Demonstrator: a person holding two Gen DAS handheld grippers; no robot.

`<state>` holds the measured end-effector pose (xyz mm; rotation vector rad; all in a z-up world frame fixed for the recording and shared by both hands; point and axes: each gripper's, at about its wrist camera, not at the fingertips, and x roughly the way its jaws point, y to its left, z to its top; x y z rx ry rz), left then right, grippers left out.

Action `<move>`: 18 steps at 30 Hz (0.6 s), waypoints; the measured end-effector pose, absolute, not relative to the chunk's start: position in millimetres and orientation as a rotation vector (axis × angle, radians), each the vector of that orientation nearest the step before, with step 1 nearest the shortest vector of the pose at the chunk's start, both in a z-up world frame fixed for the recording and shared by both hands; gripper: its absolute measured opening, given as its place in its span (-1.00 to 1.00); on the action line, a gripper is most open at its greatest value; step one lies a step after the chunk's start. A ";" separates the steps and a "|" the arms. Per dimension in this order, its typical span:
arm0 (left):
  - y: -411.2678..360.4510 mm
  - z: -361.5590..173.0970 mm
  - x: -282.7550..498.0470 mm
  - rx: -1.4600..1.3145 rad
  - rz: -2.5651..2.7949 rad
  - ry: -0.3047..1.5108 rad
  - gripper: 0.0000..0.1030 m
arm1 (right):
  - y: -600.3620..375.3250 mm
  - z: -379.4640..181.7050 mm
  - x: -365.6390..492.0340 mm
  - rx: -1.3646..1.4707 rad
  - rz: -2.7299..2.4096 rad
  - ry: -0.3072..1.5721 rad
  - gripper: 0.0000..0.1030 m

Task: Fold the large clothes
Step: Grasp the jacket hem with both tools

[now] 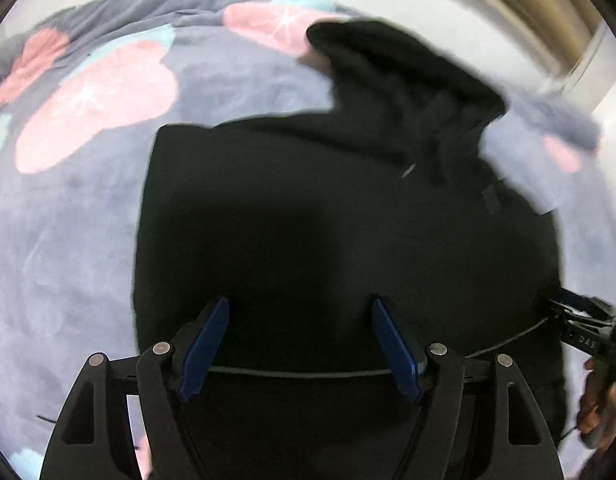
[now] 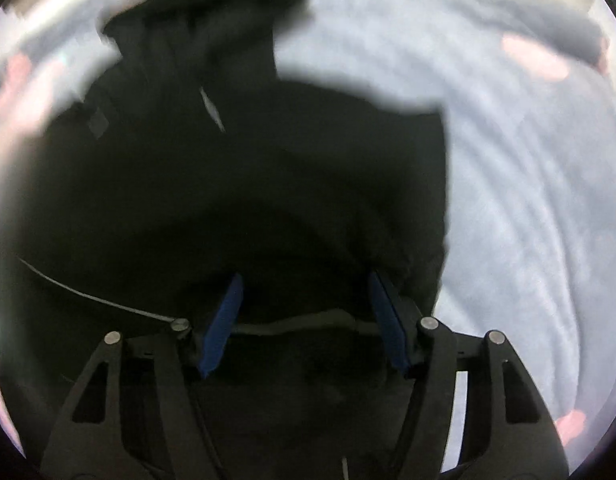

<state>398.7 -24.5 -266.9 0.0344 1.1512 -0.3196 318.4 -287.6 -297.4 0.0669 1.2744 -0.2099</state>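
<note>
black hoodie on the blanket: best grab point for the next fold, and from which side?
Probably the bottom corners of the black hoodie, one gripper each, coming down from above. It lies flat on the blanket with straight side edges, and the open left gripper and right gripper already hover over its near end.

black gripper (image 1: 300, 316), blue pads (image 1: 206, 344), silver screws

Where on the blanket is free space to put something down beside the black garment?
Free: the blanket to the left of the black garment in the left view, and to its right in the right view. Crowded: the middle, where the garment lies under both tools.
</note>
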 end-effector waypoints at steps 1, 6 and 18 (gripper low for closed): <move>-29.7 -266.7 394.4 0.088 -0.315 1.131 0.47 | -285.2 -301.5 319.0 0.032 -0.209 1.253 0.22; -41.8 -284.9 393.9 0.203 -0.263 1.116 0.51 | -283.6 -305.7 318.8 -0.022 -0.209 1.233 0.26; -14.6 -226.8 375.7 0.043 -0.396 1.065 0.53 | -276.0 -248.2 302.0 -0.006 -0.127 1.173 0.19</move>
